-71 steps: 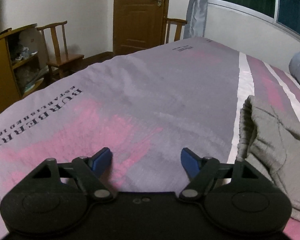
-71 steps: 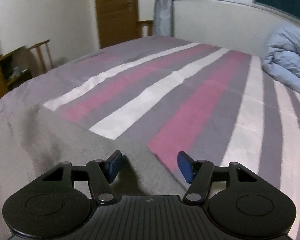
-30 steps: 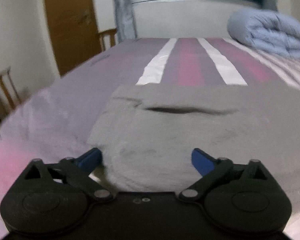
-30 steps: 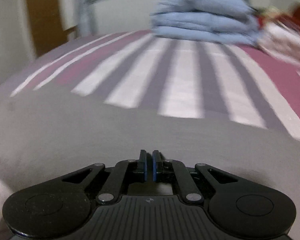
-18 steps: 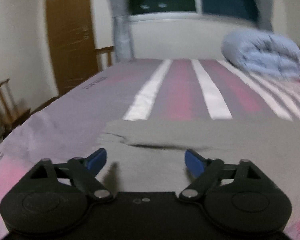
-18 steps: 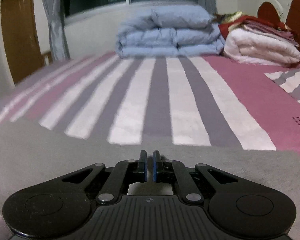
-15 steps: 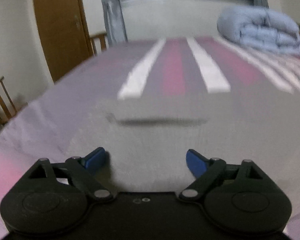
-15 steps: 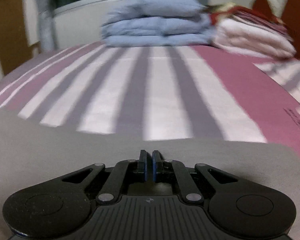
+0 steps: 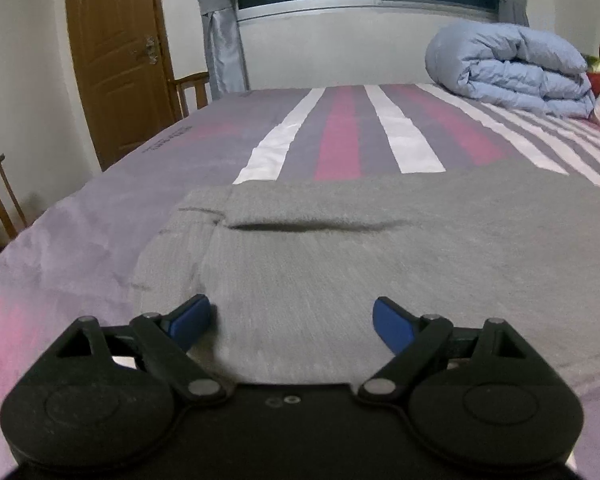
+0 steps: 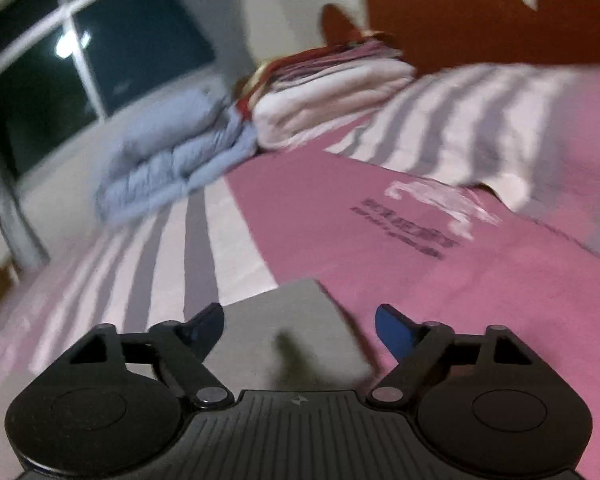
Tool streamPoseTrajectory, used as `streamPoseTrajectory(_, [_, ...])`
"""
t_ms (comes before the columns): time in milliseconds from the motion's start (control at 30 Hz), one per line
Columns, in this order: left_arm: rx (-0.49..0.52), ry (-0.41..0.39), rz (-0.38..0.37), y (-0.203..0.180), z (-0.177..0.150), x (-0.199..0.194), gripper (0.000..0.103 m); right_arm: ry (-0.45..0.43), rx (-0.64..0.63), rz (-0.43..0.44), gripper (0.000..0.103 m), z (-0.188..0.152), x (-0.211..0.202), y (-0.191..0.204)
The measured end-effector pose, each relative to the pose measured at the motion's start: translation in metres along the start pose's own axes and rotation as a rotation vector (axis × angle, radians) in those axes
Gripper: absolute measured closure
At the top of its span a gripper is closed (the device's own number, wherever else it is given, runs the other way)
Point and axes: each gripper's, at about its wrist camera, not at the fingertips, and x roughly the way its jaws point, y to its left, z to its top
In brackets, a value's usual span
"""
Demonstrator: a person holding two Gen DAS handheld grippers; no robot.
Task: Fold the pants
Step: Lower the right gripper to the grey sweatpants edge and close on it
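The grey pants [image 9: 340,256] lie spread flat across the striped bed, with a dark pocket slit [image 9: 308,226] near their far edge. My left gripper [image 9: 291,322] is open and empty, low over the near left part of the pants. In the right wrist view a corner of the grey pants [image 10: 296,328] lies flat on the pink sheet. My right gripper [image 10: 299,328] is open and empty just above that corner. This view is blurred and tilted.
A folded blue duvet [image 9: 512,68] sits at the far right of the bed [image 9: 340,136]; it also shows in the right wrist view [image 10: 172,160] beside stacked white and red blankets [image 10: 324,92]. A striped pillow [image 10: 500,132] lies right. A wooden door [image 9: 116,60] and chairs stand left.
My right gripper has opened, let go of the pants and swung right toward the pillow end. My left gripper stays open and has settled over the pants.
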Motion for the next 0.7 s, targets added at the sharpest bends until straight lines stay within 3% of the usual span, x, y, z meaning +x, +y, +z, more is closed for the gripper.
streamPoseTrajectory(100, [-0.047,-0.003,-0.006,0.001,-0.007,-0.005,0.021,0.028,0.158,0.050,0.068,-0.004,-0.008,-0.023])
streamPoseTrajectory(167, [-0.049,-0.008,0.005,-0.001,-0.010,-0.006,0.021,0.063,0.194,0.059,0.078,-0.009,-0.007,-0.026])
streamPoseTrajectory(333, [-0.062,-0.002,0.004,-0.002,-0.011,-0.004,0.021,0.108,0.293,0.056,0.078,-0.021,0.006,-0.033])
streamPoseTrajectory(533, [-0.072,-0.009,-0.002,-0.001,-0.015,-0.003,0.020,0.111,0.281,0.041,0.086,-0.014,0.027,-0.031])
streamPoseTrajectory(700, [-0.074,-0.014,-0.001,-0.002,-0.016,-0.003,0.020,0.063,0.178,0.127,0.093,0.009,0.023,-0.009])
